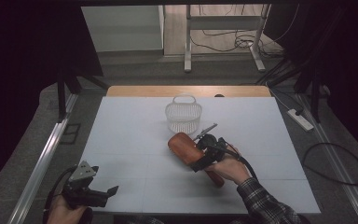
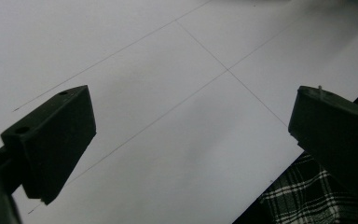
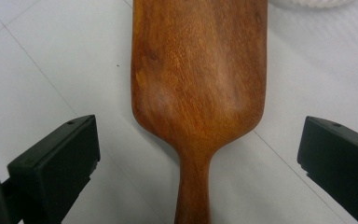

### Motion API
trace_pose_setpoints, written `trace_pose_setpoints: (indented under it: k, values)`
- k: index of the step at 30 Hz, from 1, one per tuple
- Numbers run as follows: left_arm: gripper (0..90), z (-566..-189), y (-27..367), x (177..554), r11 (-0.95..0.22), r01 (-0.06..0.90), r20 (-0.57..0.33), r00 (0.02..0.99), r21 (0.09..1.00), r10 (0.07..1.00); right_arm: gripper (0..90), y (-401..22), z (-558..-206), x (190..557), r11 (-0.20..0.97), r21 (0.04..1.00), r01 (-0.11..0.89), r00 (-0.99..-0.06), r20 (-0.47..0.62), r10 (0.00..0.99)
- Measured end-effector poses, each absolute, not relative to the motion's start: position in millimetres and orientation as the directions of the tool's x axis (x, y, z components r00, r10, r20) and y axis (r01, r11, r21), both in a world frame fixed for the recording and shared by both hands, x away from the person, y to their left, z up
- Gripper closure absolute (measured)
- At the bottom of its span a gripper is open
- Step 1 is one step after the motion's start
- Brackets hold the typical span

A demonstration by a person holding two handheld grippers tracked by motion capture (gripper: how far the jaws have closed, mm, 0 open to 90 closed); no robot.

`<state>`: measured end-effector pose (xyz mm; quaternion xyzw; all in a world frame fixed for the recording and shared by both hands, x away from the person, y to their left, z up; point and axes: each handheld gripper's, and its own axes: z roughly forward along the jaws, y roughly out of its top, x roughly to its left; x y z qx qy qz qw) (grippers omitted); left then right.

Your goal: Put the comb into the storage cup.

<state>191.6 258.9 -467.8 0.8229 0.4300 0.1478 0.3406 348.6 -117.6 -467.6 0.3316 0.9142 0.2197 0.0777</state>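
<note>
High view: white basket beyond wooden paddle; both grippers agape.

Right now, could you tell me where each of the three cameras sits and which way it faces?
High view: above the person's side, facing forward and down on the white table, white mesh basket, brown wooden paddle; hands, left gripper and right gripper show.
Left gripper view: on the left gripper, facing bare table; open jaws, plaid sleeve.
Right gripper view: on the right gripper, facing along the paddle; open jaws.
The high and right gripper views share the paddle.
</note>
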Motion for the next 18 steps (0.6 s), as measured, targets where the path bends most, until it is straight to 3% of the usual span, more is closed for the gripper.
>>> trace_pose_setpoints:
  k: [18]
  values:
    - [1.6, -468, 259, 191, -0.401, 0.604, -0.048, 0.589, 0.689, 0.807, 0.0, -124, -490, 353, 0.695, 0.393, 0.602, -0.758, 0.011, 0.652]
